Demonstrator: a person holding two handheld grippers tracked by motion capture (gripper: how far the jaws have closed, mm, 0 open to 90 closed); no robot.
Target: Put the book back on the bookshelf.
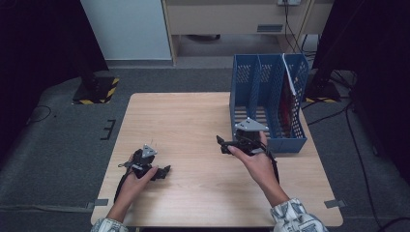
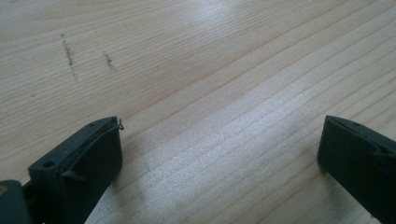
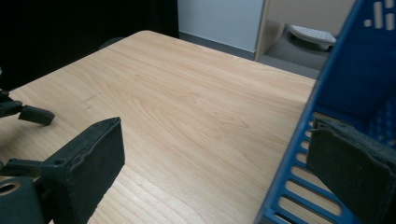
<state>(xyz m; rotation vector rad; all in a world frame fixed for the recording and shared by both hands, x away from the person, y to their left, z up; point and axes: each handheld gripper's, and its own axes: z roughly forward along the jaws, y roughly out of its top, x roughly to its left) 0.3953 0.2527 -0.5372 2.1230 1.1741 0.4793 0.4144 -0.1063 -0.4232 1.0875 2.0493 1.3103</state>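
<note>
Both tools released: left tool [image 1: 164, 171] low over table [image 1: 193, 121], right tool [image 1: 223, 143] beside blue rack [image 1: 268, 92].

File rack [image 1: 269, 101] on table's [image 1: 183, 125] right side.

- Left gripper [image 1: 164, 171]: black body, grey three-cornered plate on top, black cable trailing along the forearm.
- Right gripper [image 1: 221, 141]: black, with a larger grey three-cornered plate and a black cable.
- Jaws: black, blocky, lined with rough dark pads [image 3: 100, 154].
- Sleeves [image 1: 295, 216]: pale fabric with a dark pattern.
</note>
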